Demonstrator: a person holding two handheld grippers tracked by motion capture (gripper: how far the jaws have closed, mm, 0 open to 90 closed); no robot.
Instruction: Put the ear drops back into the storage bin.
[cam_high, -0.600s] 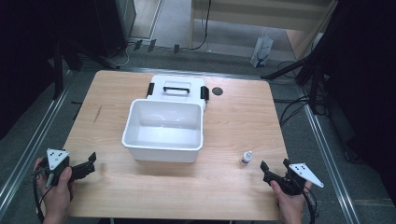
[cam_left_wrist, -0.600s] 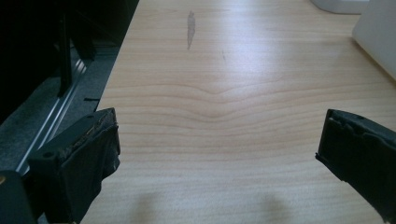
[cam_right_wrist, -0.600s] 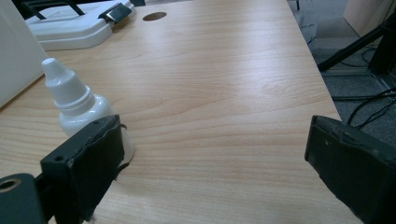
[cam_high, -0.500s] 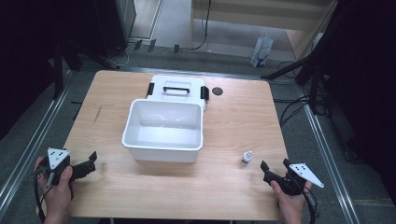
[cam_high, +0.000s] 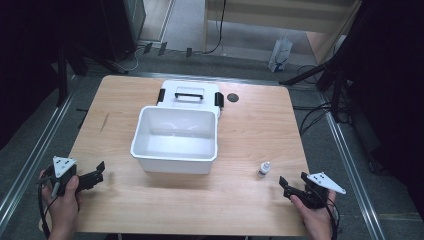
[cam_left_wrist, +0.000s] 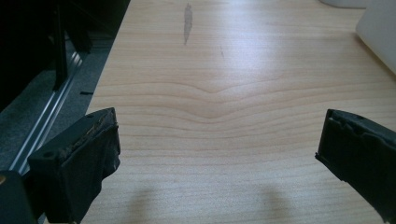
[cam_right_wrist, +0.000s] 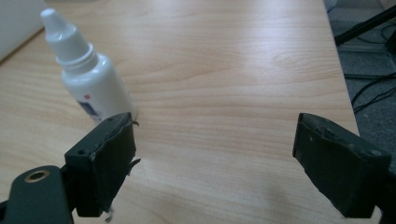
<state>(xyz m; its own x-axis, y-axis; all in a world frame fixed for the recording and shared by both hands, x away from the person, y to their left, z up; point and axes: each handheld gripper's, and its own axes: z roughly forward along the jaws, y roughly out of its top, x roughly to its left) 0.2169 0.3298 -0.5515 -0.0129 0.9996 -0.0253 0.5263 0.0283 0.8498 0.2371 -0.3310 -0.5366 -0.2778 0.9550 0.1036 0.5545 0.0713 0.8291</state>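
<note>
Where its left jaw rises, the small bottle (cam_right_wrist: 93, 84) base is hidden.

Open bare surface (cam_high: 240, 200) along the whole near edge, from the left gripper (cam_high: 98, 173) across to the right gripper (cam_high: 284, 187), nothing lying between. Blocked in the middle by the white bin (cam_high: 175, 141), with its lid (cam_high: 190, 95) lying flat just behind and touching it (black latches at both ends). Wide free lanes on either side of the bin, out to the surface's left and right edges. Just ahead and left of the right gripper's spread jaws, a small white dropper bottle (cam_right_wrist: 91, 74) standing upright, near the left jaw. Farther back, a small dark disc (cam_high: 232, 97) beside the lid, flat and low.
</note>
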